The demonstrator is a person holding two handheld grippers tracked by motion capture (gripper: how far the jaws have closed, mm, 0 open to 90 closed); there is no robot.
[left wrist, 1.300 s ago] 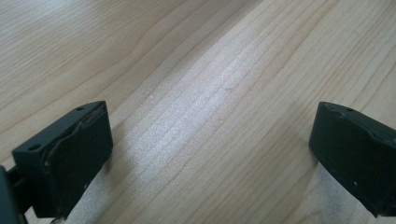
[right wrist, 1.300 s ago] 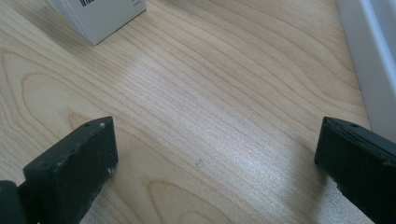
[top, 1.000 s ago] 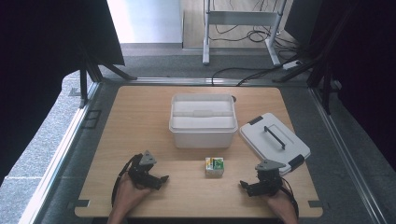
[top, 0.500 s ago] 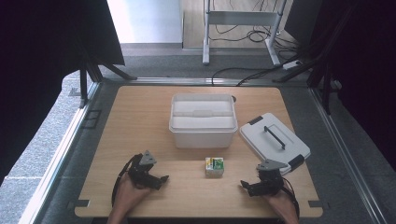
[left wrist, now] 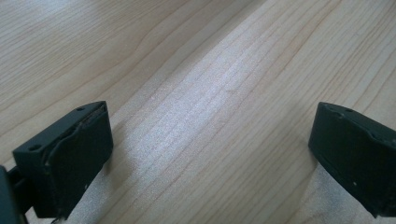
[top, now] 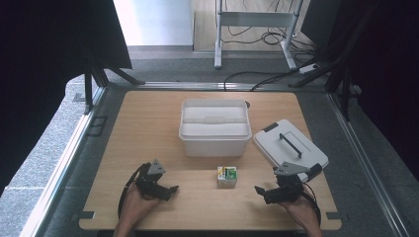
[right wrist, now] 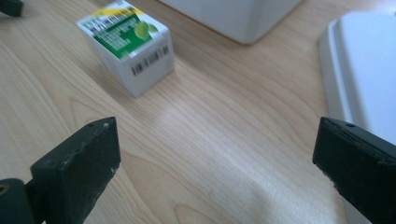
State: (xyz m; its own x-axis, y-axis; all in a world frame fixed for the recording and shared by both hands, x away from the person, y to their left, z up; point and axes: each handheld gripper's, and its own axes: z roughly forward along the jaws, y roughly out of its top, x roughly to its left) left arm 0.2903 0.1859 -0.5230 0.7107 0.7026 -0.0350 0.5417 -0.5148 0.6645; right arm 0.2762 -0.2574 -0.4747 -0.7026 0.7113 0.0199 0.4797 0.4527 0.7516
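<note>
Left gripper: from my high view it rests low on the near left part of the table, held in the left hand; its jaws are spread wide and point toward the middle of the table. Through its own camera I see both black jaws far apart with nothing but bare wood grain between them.
Right gripper: it sits at the near right of the table in the right hand, jaws pointing left. Its own camera shows the jaws wide apart, gripping nothing.
Small box: I see a white carton with a green and yellow label lying on the table between the two grippers, nearer the right one and apart from both. In the right gripper view the small box lies ahead and to the left of the jaws, barcode side facing them.
Lid: a grey lid with a dark handle lies flat on the table's right side, just behind the right gripper; its edge shows on the right in the right gripper view.
Container: a white open tub stands at mid-table, just beyond the small box and beside the lid.
Table: light wood.
</note>
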